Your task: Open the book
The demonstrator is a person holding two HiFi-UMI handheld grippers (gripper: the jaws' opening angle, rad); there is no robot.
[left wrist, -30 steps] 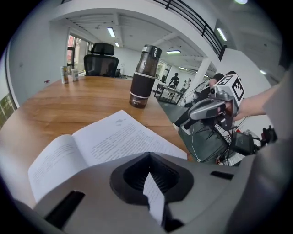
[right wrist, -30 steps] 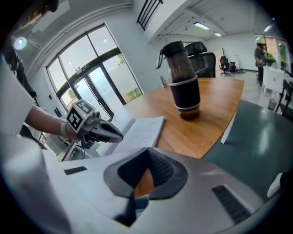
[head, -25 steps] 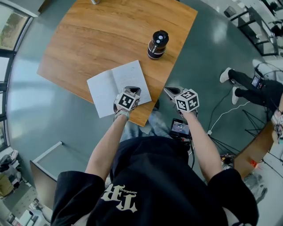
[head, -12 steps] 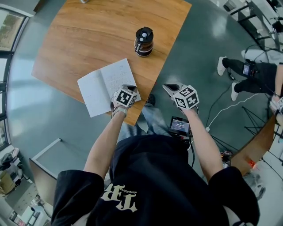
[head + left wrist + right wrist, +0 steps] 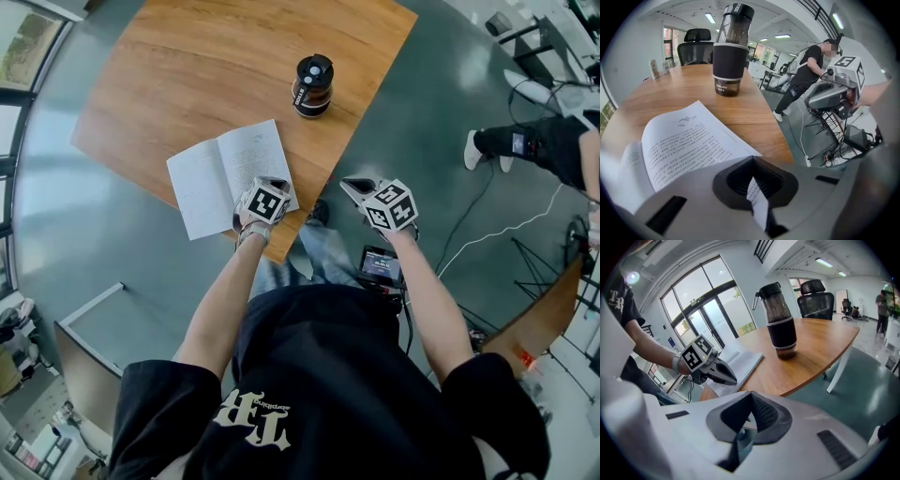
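Left gripper, jaws pressed together, over the open book; print shows only in its view. Right gripper likewise closed.

The left forearm and right forearm both reached forward toward 12 o'clock in the head view, elbows slightly bent. The left gripper pointed to about 12 o'clock, and its jaws were closed on a thin slip of page. The right gripper hung at the left one's 3 o'clock side, near it but apart. Its nose was turned toward 10 o'clock, and its jaws were together with nothing between them.
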